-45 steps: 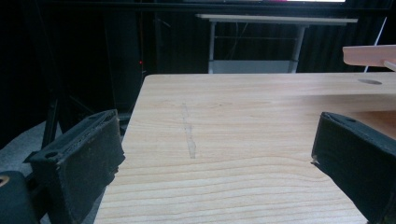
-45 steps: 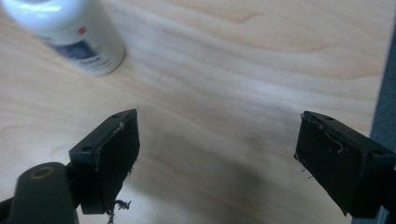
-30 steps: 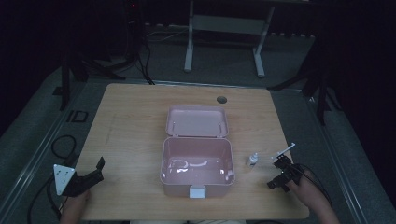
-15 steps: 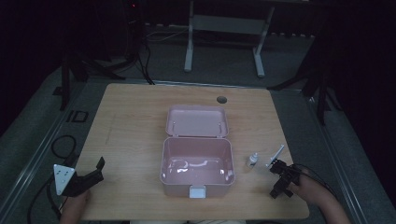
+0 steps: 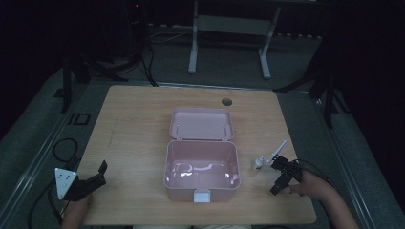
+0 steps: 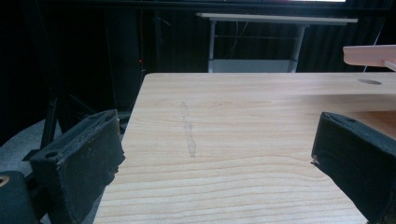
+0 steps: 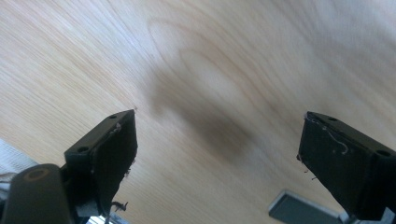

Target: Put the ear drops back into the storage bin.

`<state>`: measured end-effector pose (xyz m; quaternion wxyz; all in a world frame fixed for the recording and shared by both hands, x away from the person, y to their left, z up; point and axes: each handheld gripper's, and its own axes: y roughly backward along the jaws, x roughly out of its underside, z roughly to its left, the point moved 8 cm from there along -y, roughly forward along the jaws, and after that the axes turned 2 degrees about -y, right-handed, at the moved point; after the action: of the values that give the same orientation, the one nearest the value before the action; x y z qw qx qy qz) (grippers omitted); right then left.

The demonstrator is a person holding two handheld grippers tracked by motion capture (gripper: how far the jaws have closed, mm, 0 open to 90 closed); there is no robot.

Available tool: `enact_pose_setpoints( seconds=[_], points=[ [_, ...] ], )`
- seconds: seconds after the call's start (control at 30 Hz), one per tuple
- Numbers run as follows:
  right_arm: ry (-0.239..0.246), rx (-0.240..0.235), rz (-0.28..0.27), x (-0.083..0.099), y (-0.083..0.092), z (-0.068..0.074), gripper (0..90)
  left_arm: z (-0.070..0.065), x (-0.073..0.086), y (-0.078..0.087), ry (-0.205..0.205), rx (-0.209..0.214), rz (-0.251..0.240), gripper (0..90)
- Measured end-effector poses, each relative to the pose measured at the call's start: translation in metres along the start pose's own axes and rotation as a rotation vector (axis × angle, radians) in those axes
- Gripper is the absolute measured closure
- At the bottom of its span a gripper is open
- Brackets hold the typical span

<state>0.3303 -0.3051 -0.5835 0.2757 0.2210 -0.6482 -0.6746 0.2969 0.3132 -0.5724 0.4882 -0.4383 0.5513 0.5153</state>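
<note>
The pink box [image 5: 201, 165] sat open just below the centre of the high view, on the pale wooden table [image 5: 133, 129], its lid [image 5: 202, 123] swung back flat beyond it and a white latch on the near wall at the bottom. At the lower left of the frame the left claw [image 5: 93, 177] rested near the table's near edge, well apart from the box, its black foam-faced jaws spread wide and holding nothing; it had not moved over the last second. At the lower right the right claw [image 5: 282, 175] had changed: a second earlier it reached toward the thin white stick [image 5: 278, 150], and now it had drawn back toward the bottom of the frame and tilted down over bare wood, jaws wide apart and empty, as its own view confirmed. The stick had gone from its far-right position to lying closer in, just beside the small white bottle [image 5: 258, 163] to the right of the box. I judged that the stick had been set down or nudged rather than packed, so the box had yet to receive either item. The box looked like smooth, glossy moulded plastic with rounded corners; faint pale shapes inside could not be identified. Farther up, a round hole [image 5: 227, 101] pierced the table.
</note>
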Motion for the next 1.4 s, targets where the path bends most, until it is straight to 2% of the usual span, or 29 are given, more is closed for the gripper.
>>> enact_pose_setpoints(
  seconds=[0.13, 0.3, 0.4, 0.53, 0.6, 0.7, 0.8, 0.83, 0.93, 1.03, 1.17, 1.4],
  points=[
    [0.005, 0.037, -0.025, -0.012, 0.005, -0.002, 11.5, 0.000, 0.000, 0.000, 0.000, 0.001, 0.001, 2.0],
    [0.006, 0.036, -0.046, -0.026, 0.009, -0.002, 13.6, 0.000, 0.000, 0.000, -0.001, 0.002, 0.000, 2.0],
    [0.005, 0.009, -0.049, -0.039, 0.012, -0.002, 17.3, 0.000, 0.000, 0.000, -0.002, 0.002, 0.001, 2.0],
    [-0.002, 0.013, -0.047, -0.051, 0.013, -0.005, 18.9, 0.000, 0.000, 0.000, -0.003, 0.003, 0.001, 2.0],
    [0.002, 0.005, -0.054, -0.057, 0.014, -0.004, 21.1, 0.000, 0.000, 0.000, -0.003, 0.005, 0.001, 2.0],
    [0.039, 0.017, -0.051, -0.065, 0.015, -0.003, 24.5, 0.000, 0.000, 0.000, -0.003, 0.005, 0.001, 2.0],
    [0.051, 0.004, -0.047, -0.070, 0.014, -0.001, 25.9, 0.000, 0.000, 0.000, -0.004, 0.005, 0.001, 2.0],
    [0.054, -0.002, -0.048, -0.076, 0.014, -0.001, 29.2, 0.000, 0.000, 0.000, -0.003, 0.006, 0.001, 2.0],
    [0.055, -0.005, -0.051, -0.080, 0.013, -0.001, 34.5, -0.001, 0.000, 0.000, -0.006, 0.007, 0.001, 2.0],
    [0.067, 0.004, -0.019, -0.085, 0.008, 0.001, 40.5, -0.001, 0.000, 0.000, -0.009, 0.008, 0.003, 2.0],
    [0.067, -0.002, -0.013, -0.089, 0.006, 0.001, 48.2, -0.001, 0.000, 0.000, -0.006, 0.009, 0.002, 2.0],
    [0.082, -0.009, 0.009, -0.094, 0.003, 0.003, 53.4, -0.001, 0.000, 0.000, -0.007, 0.008, 0.003, 2.0]
  ],
)
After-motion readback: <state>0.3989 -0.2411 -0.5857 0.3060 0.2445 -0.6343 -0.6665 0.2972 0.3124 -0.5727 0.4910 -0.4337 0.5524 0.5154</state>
